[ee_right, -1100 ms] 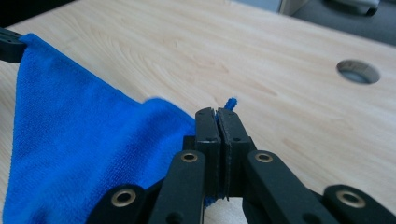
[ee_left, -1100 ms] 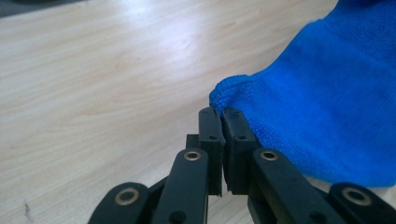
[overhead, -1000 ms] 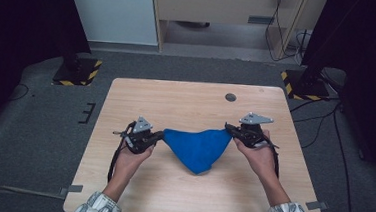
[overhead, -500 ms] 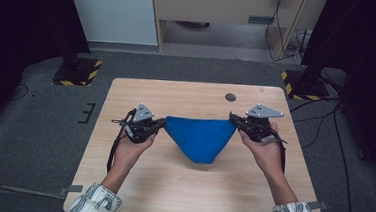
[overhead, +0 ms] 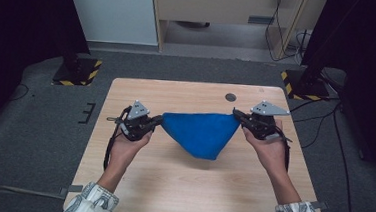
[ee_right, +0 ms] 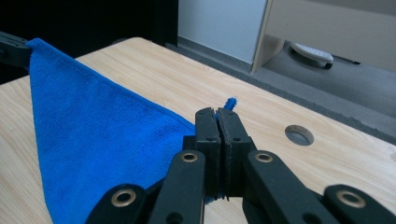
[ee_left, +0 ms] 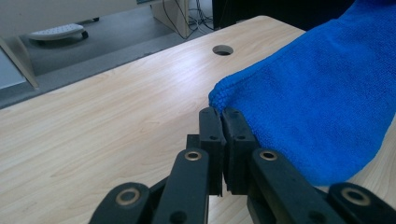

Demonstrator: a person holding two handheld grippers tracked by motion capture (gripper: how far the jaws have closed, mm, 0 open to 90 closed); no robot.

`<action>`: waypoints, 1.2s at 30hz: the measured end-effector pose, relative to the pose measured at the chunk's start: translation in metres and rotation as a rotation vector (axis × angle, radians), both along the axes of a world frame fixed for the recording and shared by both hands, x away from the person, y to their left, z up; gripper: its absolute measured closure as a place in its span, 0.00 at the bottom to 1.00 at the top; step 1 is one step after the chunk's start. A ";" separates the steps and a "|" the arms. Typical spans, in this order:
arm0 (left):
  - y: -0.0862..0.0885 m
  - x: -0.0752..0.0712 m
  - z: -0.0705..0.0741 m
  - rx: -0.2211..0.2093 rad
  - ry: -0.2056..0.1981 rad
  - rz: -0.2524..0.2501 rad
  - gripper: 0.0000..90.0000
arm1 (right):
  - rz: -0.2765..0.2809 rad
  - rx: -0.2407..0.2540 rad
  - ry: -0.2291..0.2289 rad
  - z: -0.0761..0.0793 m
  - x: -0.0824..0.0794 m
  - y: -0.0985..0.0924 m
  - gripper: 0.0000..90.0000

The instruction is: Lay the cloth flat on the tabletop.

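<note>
1. Since a second ago both my hands have risen and drawn apart, so the blue cloth (overhead: 201, 134) now hangs taut between the tongs, its lower point close over the bench (overhead: 180, 185).
2. I keep the left tongs (overhead: 158, 120) clamped on one top corner and the right tongs (overhead: 236, 114) clamped on the other; stretching that edge lets the cloth drape flat, probably ready for folding or laying out.
3. Beyond the right tongs sits a round hole (overhead: 230, 97) in the bench.
4. Grey carpet (overhead: 44, 121) surrounds us, cabinets behind.
</note>
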State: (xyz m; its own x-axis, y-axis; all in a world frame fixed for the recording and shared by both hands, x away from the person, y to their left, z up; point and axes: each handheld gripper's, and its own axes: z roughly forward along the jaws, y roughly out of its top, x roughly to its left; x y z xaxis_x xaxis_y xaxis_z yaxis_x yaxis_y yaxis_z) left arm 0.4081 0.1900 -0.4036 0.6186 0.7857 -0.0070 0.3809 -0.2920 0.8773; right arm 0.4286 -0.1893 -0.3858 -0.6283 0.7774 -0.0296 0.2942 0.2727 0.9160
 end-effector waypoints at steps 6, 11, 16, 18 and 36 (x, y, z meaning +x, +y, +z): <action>0.000 -0.004 0.015 -0.004 -0.024 -0.006 0.97 | -0.006 0.008 -0.034 0.012 -0.006 -0.002 0.98; -0.001 -0.006 0.022 -0.001 -0.042 -0.009 0.97 | -0.008 0.008 -0.054 0.019 -0.010 -0.004 0.98; -0.003 0.000 0.018 0.005 -0.029 -0.005 0.98 | -0.019 -0.001 -0.050 0.016 -0.005 -0.005 0.98; -0.003 0.004 0.015 0.004 -0.019 -0.001 0.97 | -0.024 0.000 -0.042 0.013 -0.003 -0.005 0.98; 0.005 -0.011 0.026 -0.040 -0.046 -0.016 0.98 | -0.024 0.022 -0.077 0.022 -0.016 -0.008 0.98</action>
State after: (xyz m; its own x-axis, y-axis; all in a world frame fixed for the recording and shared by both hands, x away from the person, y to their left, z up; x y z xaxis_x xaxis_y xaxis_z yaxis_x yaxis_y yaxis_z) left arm 0.3968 0.1947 -0.3774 0.6311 0.7756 -0.0099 0.3360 -0.2618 0.9048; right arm 0.4129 -0.1975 -0.3643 -0.6058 0.7934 -0.0596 0.2289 0.2455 0.9420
